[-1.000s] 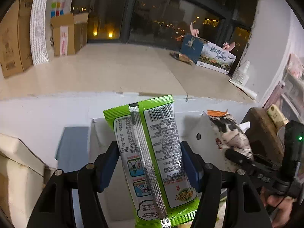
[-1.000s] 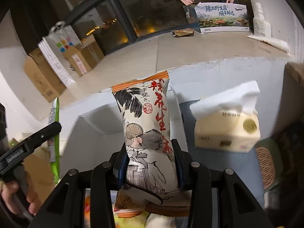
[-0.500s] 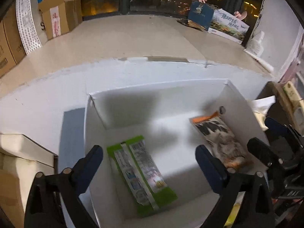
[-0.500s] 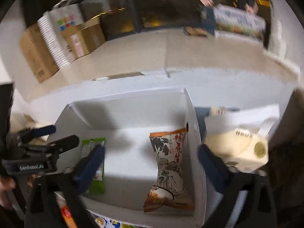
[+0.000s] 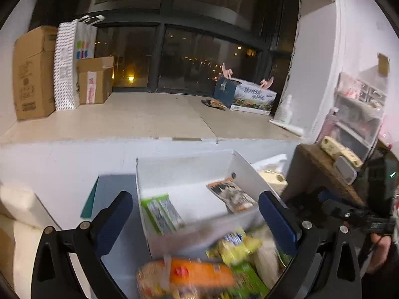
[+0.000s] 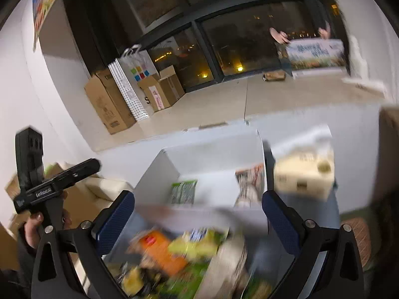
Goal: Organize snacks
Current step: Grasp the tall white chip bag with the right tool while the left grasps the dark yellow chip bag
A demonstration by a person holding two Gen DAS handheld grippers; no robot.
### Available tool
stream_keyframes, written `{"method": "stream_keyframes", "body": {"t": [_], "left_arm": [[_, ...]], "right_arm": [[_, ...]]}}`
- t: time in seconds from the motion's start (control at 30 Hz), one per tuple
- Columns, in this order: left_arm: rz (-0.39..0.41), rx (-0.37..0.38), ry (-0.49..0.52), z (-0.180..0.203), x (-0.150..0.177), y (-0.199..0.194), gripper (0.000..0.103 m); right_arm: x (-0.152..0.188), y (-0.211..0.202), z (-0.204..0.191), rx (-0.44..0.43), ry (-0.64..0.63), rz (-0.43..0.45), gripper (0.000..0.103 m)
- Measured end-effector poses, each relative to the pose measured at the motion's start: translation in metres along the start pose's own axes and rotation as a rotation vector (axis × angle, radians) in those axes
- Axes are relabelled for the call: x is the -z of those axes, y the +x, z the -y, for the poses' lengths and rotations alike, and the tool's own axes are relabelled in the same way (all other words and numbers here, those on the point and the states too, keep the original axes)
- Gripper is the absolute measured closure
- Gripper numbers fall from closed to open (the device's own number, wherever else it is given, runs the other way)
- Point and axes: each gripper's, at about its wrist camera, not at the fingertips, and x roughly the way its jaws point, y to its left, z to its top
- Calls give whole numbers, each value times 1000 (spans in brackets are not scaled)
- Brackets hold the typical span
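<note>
Both the left gripper and right gripper gape wide, empty; only the right view shows the cream tissue pack right of the white cardboard box.

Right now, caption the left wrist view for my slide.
Open left gripper hovers over a white box holding a green snack packet and an orange-edged packet.

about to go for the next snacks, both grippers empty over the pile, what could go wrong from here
1. The loose snack pile overlaps, so open jaws may catch two packets at once.
2. The white box has a thin front wall right behind the pile; the left gripper or right gripper could nudge it.
3. The green packet and orange-topped packet already inside could be covered.
</note>
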Motion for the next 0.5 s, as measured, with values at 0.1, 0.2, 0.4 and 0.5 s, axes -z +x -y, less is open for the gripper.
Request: {"method": "stream_keyframes", "body": {"t": [0.1, 0.2, 0.4, 0.5], "left_arm": [[3, -19, -31, -6, 29, -26, 0], [-33, -10, -68, -9, 61, -39, 0], [-114, -49, -14, 11, 116, -47, 0], [-154, -33, -13, 17, 132, -41, 0]], "right_arm": [[37, -19, 9, 55, 28, -32, 0], [69, -23, 18, 96, 63, -65, 0], [109, 5, 26, 95, 121, -175, 0], [112, 26, 20, 105, 89, -229, 0]]}}
